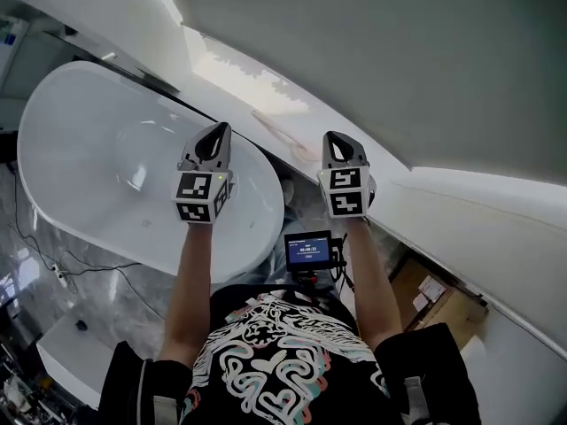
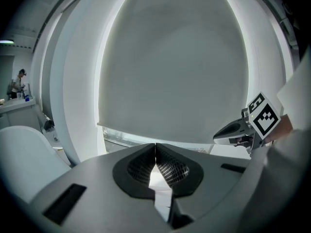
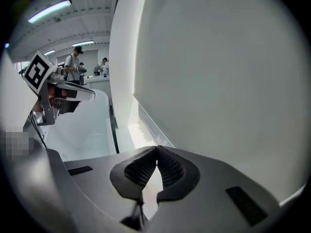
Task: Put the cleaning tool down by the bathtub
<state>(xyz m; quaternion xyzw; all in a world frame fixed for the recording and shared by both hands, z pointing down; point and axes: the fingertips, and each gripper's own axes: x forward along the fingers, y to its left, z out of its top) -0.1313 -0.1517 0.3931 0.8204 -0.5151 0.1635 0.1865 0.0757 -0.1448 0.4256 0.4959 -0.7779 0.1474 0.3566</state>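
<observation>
**Operator:** Where's the cleaning tool?

**Spotter:** No view shows it, so I can't place it for you. The tub (image 1: 89, 149) is the white oval at the left of the head view. It stands on a grey veined floor (image 1: 97, 304), with a thin cable (image 1: 60, 274) lying beside it.

**Operator:** And my left gripper?

**Spotter:** Your left gripper (image 1: 216, 129) hangs over the tub's right end, above the rim. In its own view the 2 jaws press together at the tips with nothing between them. Lower down, only bright background shows through the gap between the ribbed pads (image 2: 172, 169).

**Operator:** The right one?

**Spotter:** Your right gripper (image 1: 336, 137) is level with the left and well apart from it. It's out past the tub and near the white wall (image 1: 407, 51). Its 2 jaws also meet at the tips and hold nothing.

**Operator:** What else is around me?

**Spotter:** Both grippers point at the wall, and its pale face fills most of each gripper view. Each gripper also shows at the edge of the other's view, marker cube included. A small lit screen (image 1: 307, 249) sits at your chest, between your forearms. A cardboard box (image 1: 438, 301) lies on the floor at your right, at the foot of the wall. Far off in the right gripper view, people (image 3: 74, 62) stand at a counter under strip lights.
</observation>
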